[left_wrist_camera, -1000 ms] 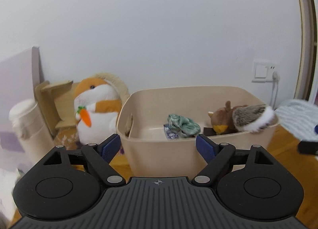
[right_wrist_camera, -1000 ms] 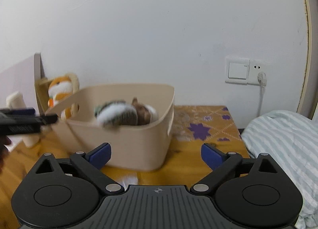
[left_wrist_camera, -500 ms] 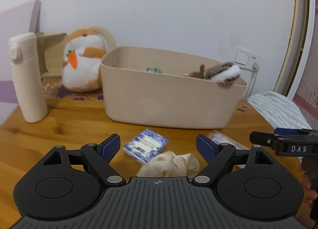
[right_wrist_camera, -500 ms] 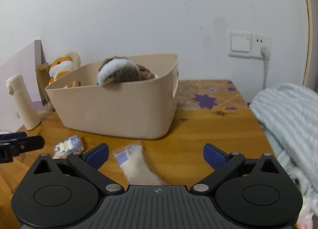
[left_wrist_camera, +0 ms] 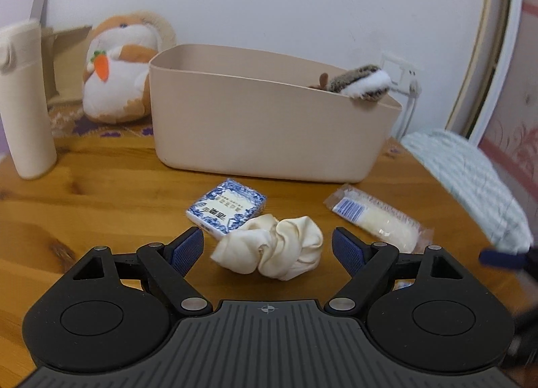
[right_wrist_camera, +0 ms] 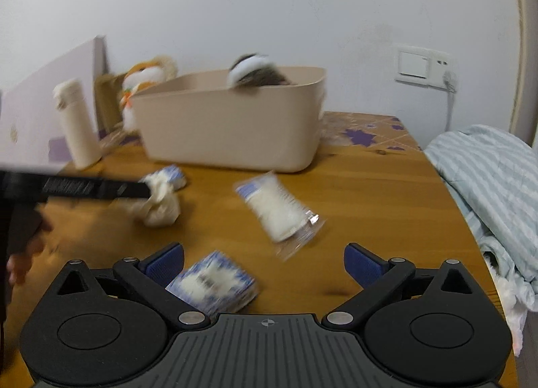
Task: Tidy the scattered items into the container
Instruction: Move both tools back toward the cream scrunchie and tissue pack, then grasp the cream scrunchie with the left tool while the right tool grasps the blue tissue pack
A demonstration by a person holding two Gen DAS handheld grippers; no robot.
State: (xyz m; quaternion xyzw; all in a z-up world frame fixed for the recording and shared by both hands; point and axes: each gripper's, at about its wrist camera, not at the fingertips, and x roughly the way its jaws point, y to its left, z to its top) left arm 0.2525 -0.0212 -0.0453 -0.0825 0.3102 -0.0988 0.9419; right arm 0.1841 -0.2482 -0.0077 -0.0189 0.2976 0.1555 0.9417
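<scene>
Both wrist views have dropped from the wall and bin interior seen earlier to the desk surface in front of the bin, and scattered items now fill the foreground. Left gripper [left_wrist_camera: 268,250] has its jaws set wide, with the cream scrunchie [left_wrist_camera: 270,251] lying on the desk between the blue pads [left_wrist_camera: 186,251]; neither pad touches it. A blue-and-white tissue pack [left_wrist_camera: 226,208] lies just behind the scrunchie, touching or nearly touching its left edge. A clear-wrapped white packet [left_wrist_camera: 376,223] lies to the right, apart from both. Beige container [left_wrist_camera: 269,129] stands upright further back on the wooden desk [left_wrist_camera: 101,193]; a brown-and-white plush toy [left_wrist_camera: 359,83] hangs over its right rim. Outside the container, at the left rear, sit an orange-and-white plush with a carrot [left_wrist_camera: 116,75] and a cream bottle [left_wrist_camera: 25,102], upright.

Right gripper [right_wrist_camera: 264,265] also shows wide jaws, nothing gripped. A second blue-and-white tissue pack [right_wrist_camera: 212,287] lies just beside its left pad; contact cannot be confirmed because the view is blurred. From this side the left gripper's black finger [right_wrist_camera: 84,188] reaches to the scrunchie, and part of a hand [right_wrist_camera: 20,253] shows at the left edge. Striped bedding [right_wrist_camera: 487,193] lies off the desk's right edge
</scene>
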